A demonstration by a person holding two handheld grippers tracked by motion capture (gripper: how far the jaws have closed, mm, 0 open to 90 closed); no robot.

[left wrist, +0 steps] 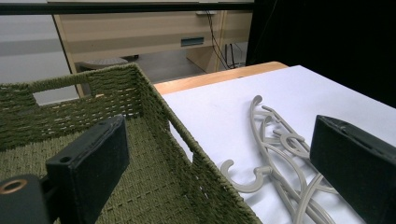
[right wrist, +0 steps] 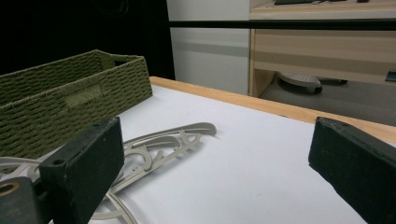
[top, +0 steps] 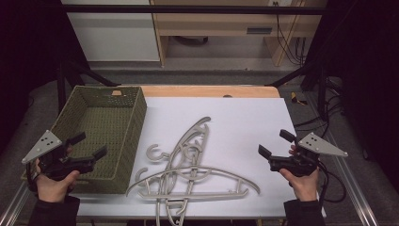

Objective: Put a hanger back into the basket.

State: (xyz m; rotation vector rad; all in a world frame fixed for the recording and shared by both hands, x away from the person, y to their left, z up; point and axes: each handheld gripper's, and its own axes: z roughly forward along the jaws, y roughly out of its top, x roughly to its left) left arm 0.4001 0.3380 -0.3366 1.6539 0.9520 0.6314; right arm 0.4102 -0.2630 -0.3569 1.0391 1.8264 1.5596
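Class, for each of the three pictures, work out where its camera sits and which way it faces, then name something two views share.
High view: above the person's side, facing forward and down on the white table; both hands show, with the left hand-held gripper and right hand-held gripper.
Left gripper view: rides that gripper over the green basket, facing the grey hangers; its open jaws show.
Right gripper view: low over the table, facing basket and hangers; its open jaws show.
Shared: all views show basket and hangers.
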